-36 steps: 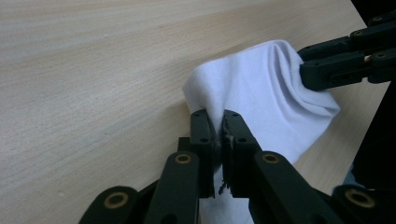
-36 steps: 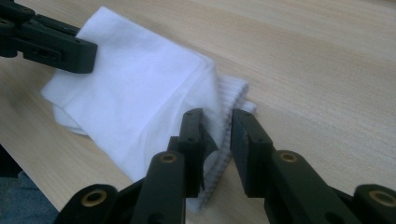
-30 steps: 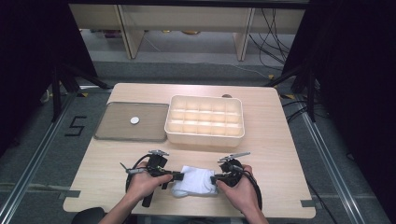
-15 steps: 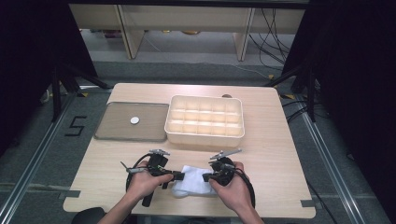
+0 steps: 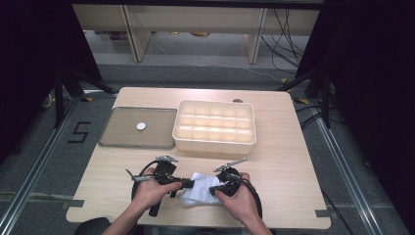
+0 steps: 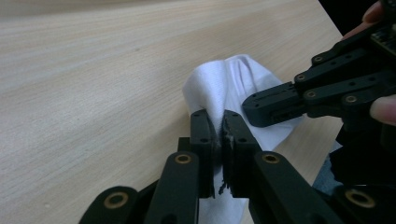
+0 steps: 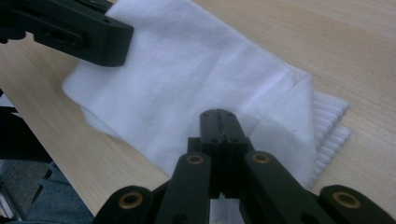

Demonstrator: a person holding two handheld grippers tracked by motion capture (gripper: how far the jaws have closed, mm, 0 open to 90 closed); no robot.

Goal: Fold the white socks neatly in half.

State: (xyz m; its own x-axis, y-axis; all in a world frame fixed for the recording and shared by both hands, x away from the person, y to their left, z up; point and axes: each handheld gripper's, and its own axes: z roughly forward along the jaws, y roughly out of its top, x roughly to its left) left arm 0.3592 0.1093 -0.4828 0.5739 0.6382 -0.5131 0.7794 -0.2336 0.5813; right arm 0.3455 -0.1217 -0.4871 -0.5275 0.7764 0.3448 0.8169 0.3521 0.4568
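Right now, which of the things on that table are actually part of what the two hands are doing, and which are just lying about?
Part of the job:
- white sock
- left gripper, shut on a fold of it
- right gripper, shut, jaws just closed, lying on the sock

Just lying about:
- cream divided box
- flat grey tray with a small white disc

Left tool clamped, right tool jaws together
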